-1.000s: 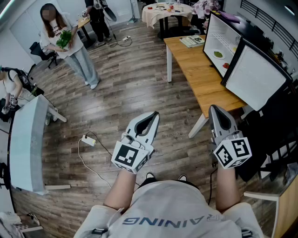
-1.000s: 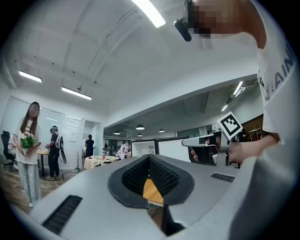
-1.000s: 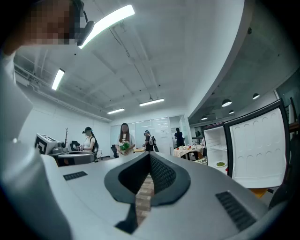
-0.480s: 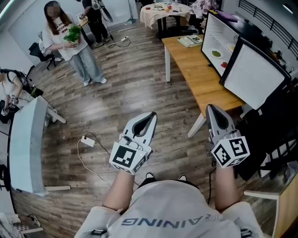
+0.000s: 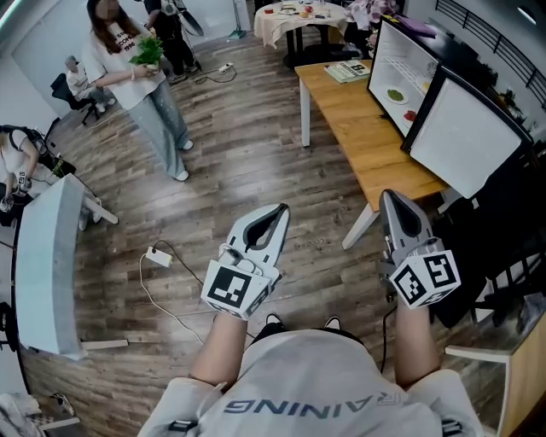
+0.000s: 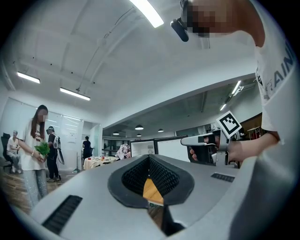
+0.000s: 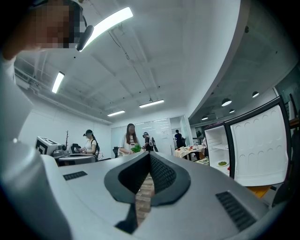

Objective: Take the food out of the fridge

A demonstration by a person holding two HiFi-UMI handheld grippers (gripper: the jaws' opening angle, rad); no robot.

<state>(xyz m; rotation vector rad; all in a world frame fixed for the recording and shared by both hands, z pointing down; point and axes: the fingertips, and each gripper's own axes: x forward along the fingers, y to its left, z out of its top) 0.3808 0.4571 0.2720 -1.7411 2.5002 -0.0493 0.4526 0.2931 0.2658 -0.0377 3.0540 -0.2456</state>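
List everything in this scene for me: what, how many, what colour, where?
Fridge: one, black, white inside, door open, on the table.
Food: one green piece, one red, on fridge shelves.
Table: one, light wood, right.
Booklet: one, pale, table's far end.
Round table: one, cream cloth, far back.
People: at least three, upper left; nearest holds greens.
Cable: one, white, floor.
Left tongs: one, grey, shut, empty.
Right tongs: one, grey, shut, empty.
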